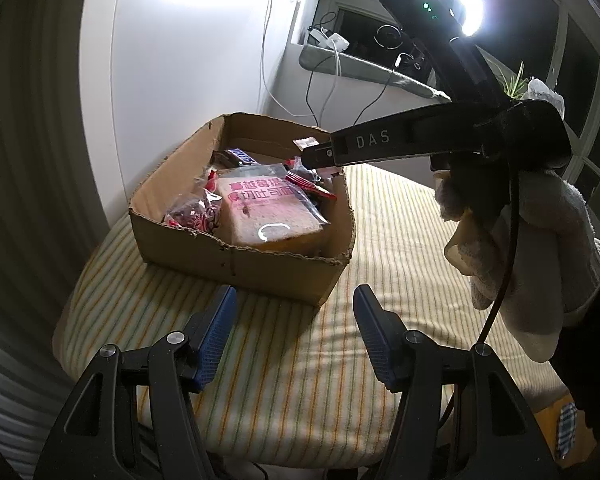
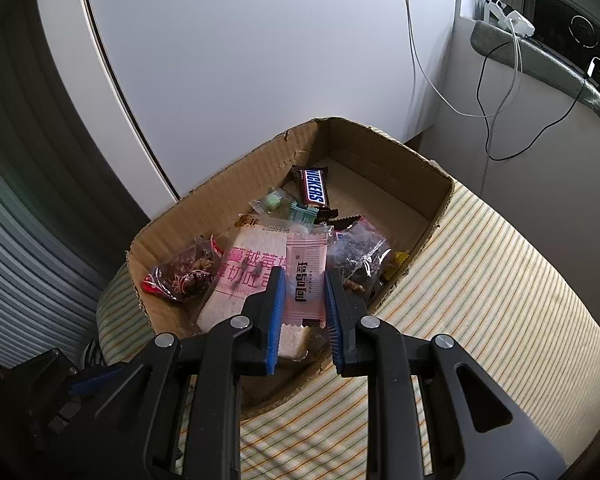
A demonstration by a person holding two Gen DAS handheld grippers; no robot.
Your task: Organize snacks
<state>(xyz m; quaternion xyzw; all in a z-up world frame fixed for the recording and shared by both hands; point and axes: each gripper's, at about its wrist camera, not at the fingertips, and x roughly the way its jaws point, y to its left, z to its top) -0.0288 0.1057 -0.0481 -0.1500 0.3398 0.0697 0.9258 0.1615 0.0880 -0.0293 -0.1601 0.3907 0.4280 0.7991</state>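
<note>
Holding: right gripper (image 2: 305,294) has one pink wafer packet (image 2: 306,276) pinched between its two blue pads (image 2: 275,312), jaws closed to the packet's width; the packet hangs above the box's near end.
Left gripper (image 1: 294,336): wide apart, nothing between its two blue pads (image 1: 216,340); it hovers over the cloth just before the box's near wall.
Right gripper from the left view (image 1: 324,154): black fingers marked DAS reach over the box's right rim, with the pink packet's end (image 1: 306,143) showing at the tip; one white-gloved hand (image 1: 540,232) grips the handle.
Box (image 2: 236,184): one open cardboard box with ragged cut edges, standing on the striped cloth at the table's far left part, close to the white wall.
Snacks in box, counted: one toast pack (image 2: 244,276) with pink Chinese print along the near left; one Snickers bar (image 2: 314,188) toward the far end; one dark red packet (image 2: 184,276) against the left wall; one clear bag of dark pieces (image 2: 358,256) on the right; two small green candies (image 2: 274,202) between bar and toast; one yellow wrapper (image 2: 398,260) at the right wall. Others beneath cannot be counted.
Cloth (image 2: 480,280): one, yellow-striped, covering the table.
Lamp (image 1: 456,4): one, lit, upper right in the left view.
</note>
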